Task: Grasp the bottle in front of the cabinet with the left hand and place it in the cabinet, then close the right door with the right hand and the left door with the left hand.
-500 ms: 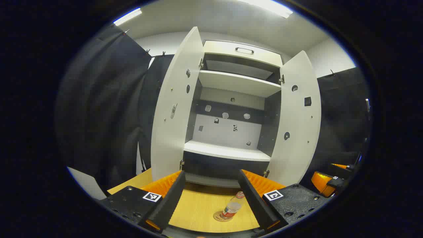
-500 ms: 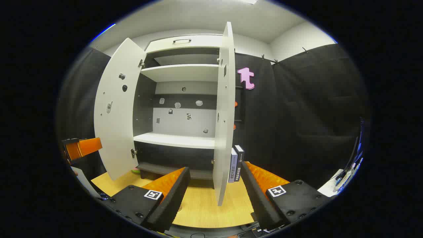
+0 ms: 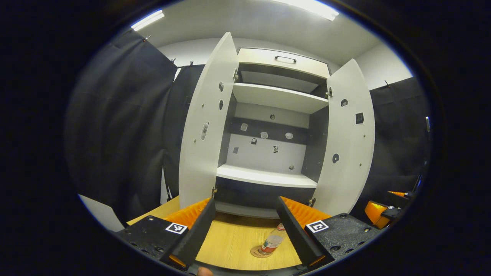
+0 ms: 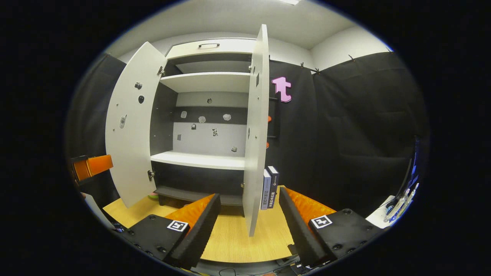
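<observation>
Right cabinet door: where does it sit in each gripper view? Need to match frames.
Left gripper view: the right cabinet door stands open right of centre, inner face to the camera.
Right gripper view: the same door is at centre, nearly edge-on, with the books just right of it.
Shared landmark: the white middle shelf.

I'm seeing a pale wood-grain tabletop (image 3: 234, 245), matt. Cabinet (image 3: 268, 177) panels look smooth, matt laminate, with small metal hinges (image 3: 328, 92). The bottle (image 3: 271, 243) reads as clear glossy plastic with a paper-like label.
</observation>
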`<state>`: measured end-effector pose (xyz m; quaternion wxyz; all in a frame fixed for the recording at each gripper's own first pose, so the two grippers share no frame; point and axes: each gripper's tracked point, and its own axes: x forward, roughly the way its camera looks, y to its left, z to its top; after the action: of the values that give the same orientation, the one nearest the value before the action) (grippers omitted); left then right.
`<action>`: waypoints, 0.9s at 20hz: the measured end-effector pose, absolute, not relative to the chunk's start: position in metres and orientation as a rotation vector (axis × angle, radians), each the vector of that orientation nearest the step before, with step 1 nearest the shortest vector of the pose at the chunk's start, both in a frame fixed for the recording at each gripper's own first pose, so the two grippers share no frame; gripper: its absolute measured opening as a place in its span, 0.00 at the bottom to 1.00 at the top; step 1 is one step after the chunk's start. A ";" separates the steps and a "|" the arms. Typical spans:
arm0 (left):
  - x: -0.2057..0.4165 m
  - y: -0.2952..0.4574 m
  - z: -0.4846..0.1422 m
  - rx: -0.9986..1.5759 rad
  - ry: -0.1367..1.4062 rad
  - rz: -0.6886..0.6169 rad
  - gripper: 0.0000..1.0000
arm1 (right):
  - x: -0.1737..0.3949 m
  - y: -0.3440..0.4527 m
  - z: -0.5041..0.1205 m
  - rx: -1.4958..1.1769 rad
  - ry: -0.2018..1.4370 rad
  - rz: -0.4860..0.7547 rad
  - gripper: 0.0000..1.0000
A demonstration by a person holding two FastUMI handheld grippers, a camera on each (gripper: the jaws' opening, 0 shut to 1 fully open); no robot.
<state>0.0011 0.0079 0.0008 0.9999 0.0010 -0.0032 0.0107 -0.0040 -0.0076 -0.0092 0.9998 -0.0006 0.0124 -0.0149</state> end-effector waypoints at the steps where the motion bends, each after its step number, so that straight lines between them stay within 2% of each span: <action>1: 0.001 0.008 0.001 0.001 -0.005 0.021 0.97 | -0.004 -0.007 -0.010 0.003 0.028 -0.028 1.00; 4: 0.002 0.008 0.003 0.002 -0.010 0.030 0.97 | -0.002 -0.006 -0.010 0.003 0.030 -0.031 1.00; 5: 0.004 0.007 0.002 0.002 -0.008 0.027 1.00 | -0.001 -0.006 -0.010 0.002 0.031 -0.030 1.00; 6: 0.005 0.007 -0.001 -0.001 -0.005 0.023 0.97 | -0.001 -0.006 -0.010 0.001 0.032 -0.030 1.00; 9: 0.008 0.005 -0.012 -0.023 -0.007 0.023 0.97 | -0.003 -0.006 -0.011 -0.005 0.036 -0.030 1.00; 18: 0.030 -0.015 -0.106 -0.021 0.106 -0.018 0.98 | 0.001 -0.021 -0.011 -0.023 0.033 -0.049 1.00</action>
<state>0.0304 -0.0148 -0.1057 0.9985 -0.0105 0.0529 -0.0088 0.0006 -0.0214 -0.0108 0.9995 -0.0115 0.0166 -0.0245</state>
